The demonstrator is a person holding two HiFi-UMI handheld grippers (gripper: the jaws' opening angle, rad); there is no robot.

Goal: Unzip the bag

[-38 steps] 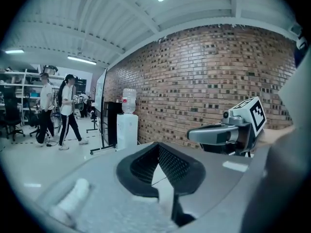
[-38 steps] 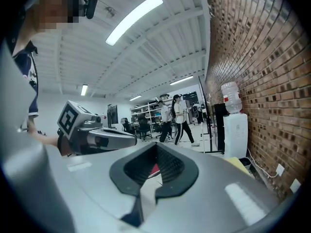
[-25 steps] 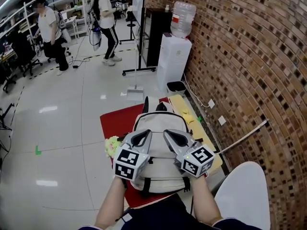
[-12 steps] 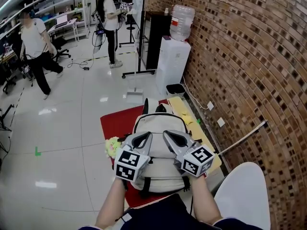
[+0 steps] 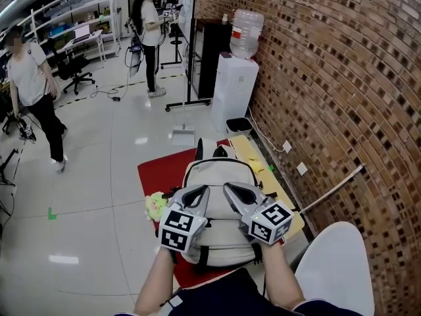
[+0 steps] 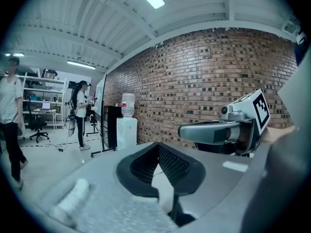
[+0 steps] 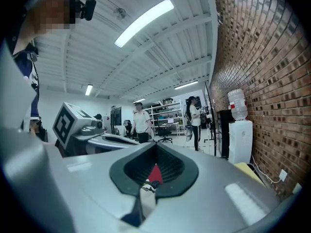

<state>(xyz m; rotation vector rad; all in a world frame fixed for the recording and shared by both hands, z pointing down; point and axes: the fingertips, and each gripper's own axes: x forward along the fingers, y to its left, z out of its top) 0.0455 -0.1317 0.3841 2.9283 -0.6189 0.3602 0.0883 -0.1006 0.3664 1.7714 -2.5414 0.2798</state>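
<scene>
Far off on the left, a person (image 5: 29, 78) in a white top and dark trousers walks across the shiny pale floor (image 5: 85, 176). A small green tape mark (image 5: 51, 212) sits on the tiles nearer to me. Further back, a second person (image 5: 150, 28) stands by a wheeled stand.

A red mat (image 5: 158, 166) is spread on a low surface in front of the one holding the tools. A yellow-green soft toy (image 5: 155, 203) lies at its left edge, just beside the bag.

The bag (image 5: 217, 171), a light grey backpack, lies flat on the red mat, directly ahead of the wearer. Its carry handle points away, towards the wall side of the room. A dark line arcs round its upper panel, and I cannot tell from here whether that zip is parted anywhere.

The left gripper (image 5: 197, 191) hangs over the left half of the bag, jaws clenched together with nothing between them. Close to its right, the right gripper (image 5: 231, 189) is over the bag's right half. Its jaws are likewise pressed tight and empty, with only a sliver of red mat showing past the tips. The two noses angle in towards each other.

A yellow mat (image 5: 253, 151) runs along the bag's right side. Beyond it a white water dispenser (image 5: 233, 91) stands against the brick wall (image 5: 342, 78). A white rounded seat (image 5: 335, 268) fills the lower right corner.
</scene>
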